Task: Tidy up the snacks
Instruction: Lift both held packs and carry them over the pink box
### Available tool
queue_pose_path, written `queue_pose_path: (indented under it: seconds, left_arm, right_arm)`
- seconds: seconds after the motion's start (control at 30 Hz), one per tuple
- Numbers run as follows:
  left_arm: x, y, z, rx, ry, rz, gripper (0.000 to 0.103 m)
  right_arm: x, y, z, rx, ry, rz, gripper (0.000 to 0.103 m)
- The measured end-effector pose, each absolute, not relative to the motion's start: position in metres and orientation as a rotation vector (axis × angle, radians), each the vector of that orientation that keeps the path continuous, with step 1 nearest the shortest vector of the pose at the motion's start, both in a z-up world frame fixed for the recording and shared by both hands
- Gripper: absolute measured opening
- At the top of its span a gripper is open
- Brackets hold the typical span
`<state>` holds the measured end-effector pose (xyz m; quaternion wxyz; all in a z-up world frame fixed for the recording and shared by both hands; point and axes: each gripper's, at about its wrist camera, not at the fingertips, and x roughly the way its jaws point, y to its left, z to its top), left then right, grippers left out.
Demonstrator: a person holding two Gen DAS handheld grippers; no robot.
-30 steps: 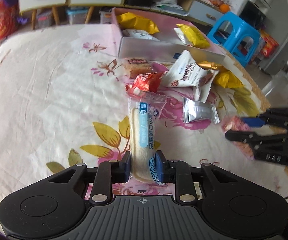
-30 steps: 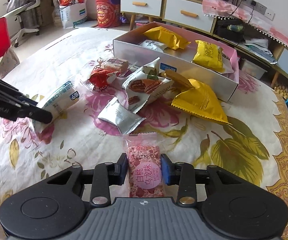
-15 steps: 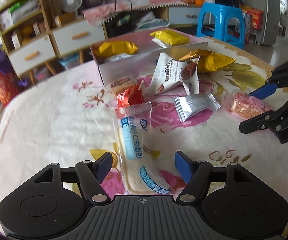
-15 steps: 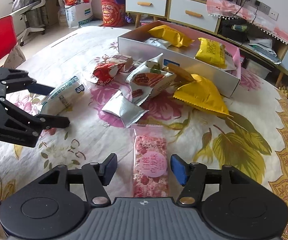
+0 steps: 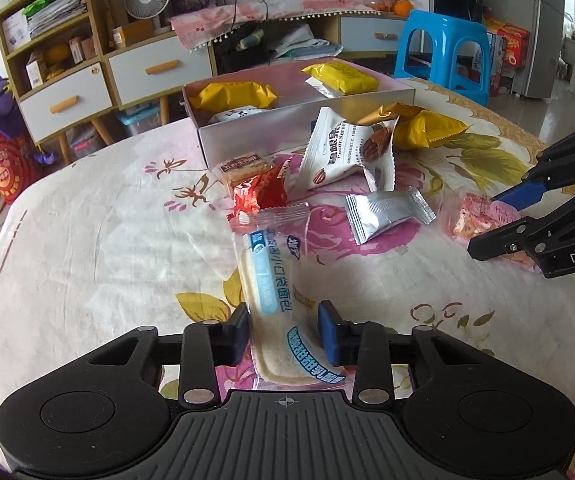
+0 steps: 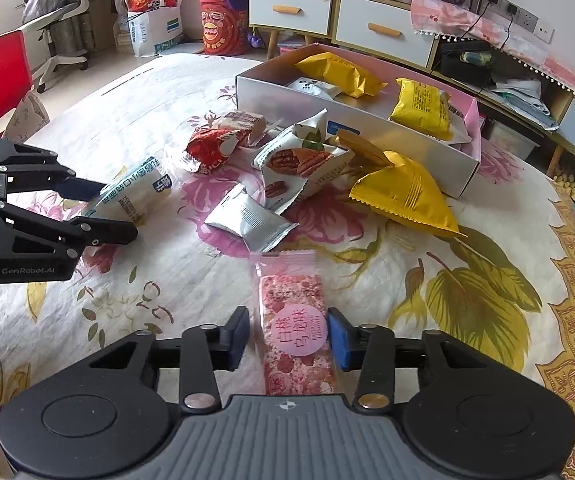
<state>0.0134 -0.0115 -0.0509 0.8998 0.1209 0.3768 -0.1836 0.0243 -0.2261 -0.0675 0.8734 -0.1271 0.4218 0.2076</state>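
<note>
Floral cloth (image 5: 87,240) carries the loose snacks; your left gripper (image 5: 285,330) has just been closing around the bread packet (image 5: 271,280), your right gripper (image 6: 287,338) around the pink bar (image 6: 297,332), pads now on both

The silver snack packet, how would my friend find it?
Start at the open box on the flowery tablecloth. In front of it lies a snack pile; nearest you is the silver packet. It alone is plain shiny foil, without any picture.
</note>
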Motion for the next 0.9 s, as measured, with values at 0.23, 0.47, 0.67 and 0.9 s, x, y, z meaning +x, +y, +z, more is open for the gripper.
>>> queue_pose_path:
  seconds: [0.23,0.47,0.67,0.9]
  left_arm:
    - [0.012,-0.012,-0.043,0.241,0.770,-0.395,0.018]
    - [0.010,-0.008,-0.035,0.206,0.756,-0.388,0.017]
    - [0.009,-0.006,-0.021,0.171,0.722,-0.393,0.017]
    - [0.019,-0.003,-0.002,0.126,0.690,-0.392,0.017]
  right_arm:
    - [0.024,-0.227,-0.062,-0.247,0.861,0.433,0.024]
    - [0.023,-0.229,-0.051,-0.205,0.826,0.433,0.024]
    - [0.023,-0.230,-0.041,-0.178,0.791,0.442,0.024]
    - [0.029,-0.238,-0.018,-0.084,0.741,0.455,0.024]
